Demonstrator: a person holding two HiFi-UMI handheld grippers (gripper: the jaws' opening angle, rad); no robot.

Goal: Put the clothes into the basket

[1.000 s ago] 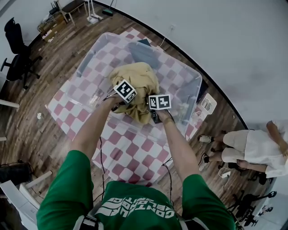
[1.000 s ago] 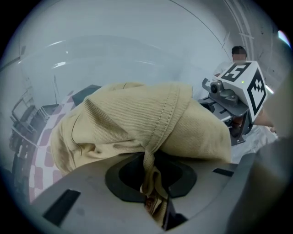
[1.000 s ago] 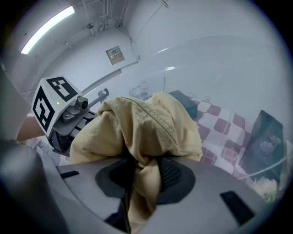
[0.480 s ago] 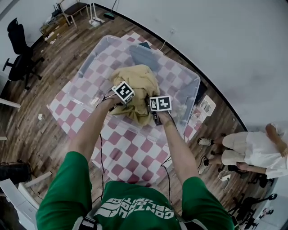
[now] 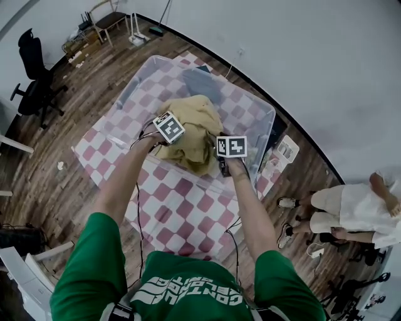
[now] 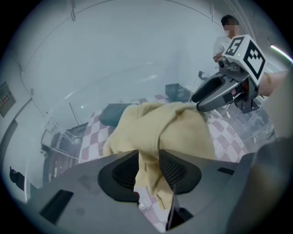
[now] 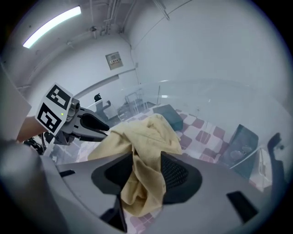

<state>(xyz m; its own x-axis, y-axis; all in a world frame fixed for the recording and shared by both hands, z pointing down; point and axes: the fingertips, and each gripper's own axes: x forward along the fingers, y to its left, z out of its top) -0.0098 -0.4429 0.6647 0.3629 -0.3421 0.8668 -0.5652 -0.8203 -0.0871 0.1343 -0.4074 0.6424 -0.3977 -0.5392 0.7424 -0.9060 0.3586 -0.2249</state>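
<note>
A yellow garment (image 5: 194, 128) lies bunched in a clear plastic bin (image 5: 266, 119), one fold draped over the near rim. My left gripper (image 6: 149, 169) hangs over its left side, my right gripper (image 7: 146, 176) over its near right. Both sets of jaws have just been opening. A hanging fold of the yellow cloth (image 7: 142, 183) still runs between each pair of pads, loose and not pinched. A dark blue-grey garment (image 5: 200, 81) lies deeper in the bin. In the head view the marker cubes cover the fingertips of the left gripper (image 5: 170, 131) and right gripper (image 5: 227, 157).
The bin stands on a table with a red-and-white checked cloth (image 5: 182, 207). A person (image 5: 357, 207) sits at the right by the wall. A black office chair (image 5: 34, 75) and a wooden chair (image 5: 106, 19) stand on the plank floor at left.
Both grippers have lifted a little off the yellow garment and spread apart, the left cube tilting. The garment stays bunched in the bin with its fold over the rim.
</note>
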